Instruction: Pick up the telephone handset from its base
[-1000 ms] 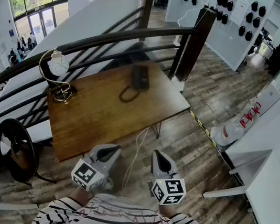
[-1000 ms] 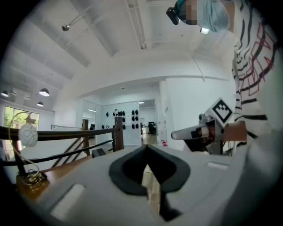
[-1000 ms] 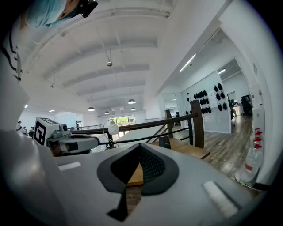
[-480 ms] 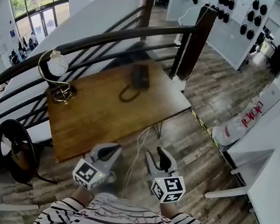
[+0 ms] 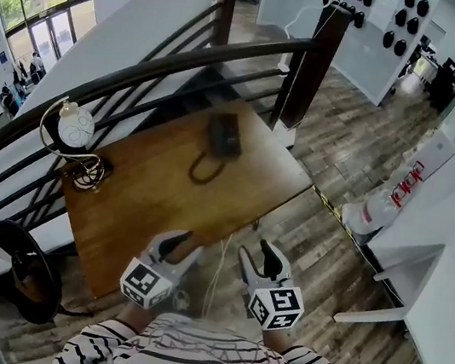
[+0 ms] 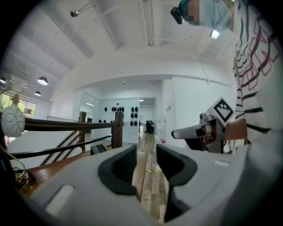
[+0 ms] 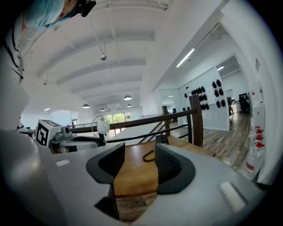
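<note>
**Approach to the telephone: both tools opening, handset on its base**

1. Change from the earlier pictures. A second ago both tools were held close to the person's body with their jaws together, short of the worktop. The left tool now reaches over the near edge of the worktop, and the right tool sits just beside that edge over the floor. The right jaws had already parted half a second ago. Both pairs of jaws are now opening, the right pair wider than the left. Each gripper view shows only worktop and floor between the pads, and nothing is gripped.

2. Task item. The telephone sits at the far side of the worktop, well apart from both tools. The handset is not lifted, but the head view is too blurred to separate it from the base.

3. Path. The dark cord lies looped on the near side of the telephone, towards the tools. The rest of the worktop between the tools and the telephone is bare wood.

4. Surroundings.
   - A lamp with a round white shade stands at the left corner.
   - A dark railing curves behind the worktop and ends at a post beyond the telephone.
   - A white cable hangs off the near edge between the two tools.
</note>
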Tool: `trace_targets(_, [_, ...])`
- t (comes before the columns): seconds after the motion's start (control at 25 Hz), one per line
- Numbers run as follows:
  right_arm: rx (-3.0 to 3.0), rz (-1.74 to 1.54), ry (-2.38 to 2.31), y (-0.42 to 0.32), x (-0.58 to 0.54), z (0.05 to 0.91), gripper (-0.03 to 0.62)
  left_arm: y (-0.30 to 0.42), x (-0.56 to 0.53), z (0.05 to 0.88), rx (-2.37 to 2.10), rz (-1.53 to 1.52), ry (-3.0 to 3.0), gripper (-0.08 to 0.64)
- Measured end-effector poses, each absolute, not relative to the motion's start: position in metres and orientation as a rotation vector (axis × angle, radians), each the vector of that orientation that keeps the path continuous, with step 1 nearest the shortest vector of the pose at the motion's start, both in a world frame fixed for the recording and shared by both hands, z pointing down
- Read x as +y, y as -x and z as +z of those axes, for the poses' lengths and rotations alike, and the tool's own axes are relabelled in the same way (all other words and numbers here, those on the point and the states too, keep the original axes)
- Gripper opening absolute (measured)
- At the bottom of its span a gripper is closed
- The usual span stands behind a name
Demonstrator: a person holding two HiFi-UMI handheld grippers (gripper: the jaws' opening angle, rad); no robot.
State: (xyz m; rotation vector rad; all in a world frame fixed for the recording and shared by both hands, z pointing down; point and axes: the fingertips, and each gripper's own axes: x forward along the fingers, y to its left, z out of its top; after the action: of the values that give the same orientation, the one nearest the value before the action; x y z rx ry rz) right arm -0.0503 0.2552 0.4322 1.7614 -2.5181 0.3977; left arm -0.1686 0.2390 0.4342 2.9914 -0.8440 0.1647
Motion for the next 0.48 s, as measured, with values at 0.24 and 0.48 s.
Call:
trace_targets(0.24, [-2.441,0.434,-1.822,0.061,0.18,0.436,0.221,0.189,0.159,0.438,-0.761,0.2,-2.985,0.155])
trace_targets(0.48, [-2.38,0.456,-1.866,0.066,0.138,0.435,0.222,0.196,0.112,0.429,-0.668,0.213,-3.008,0.156])
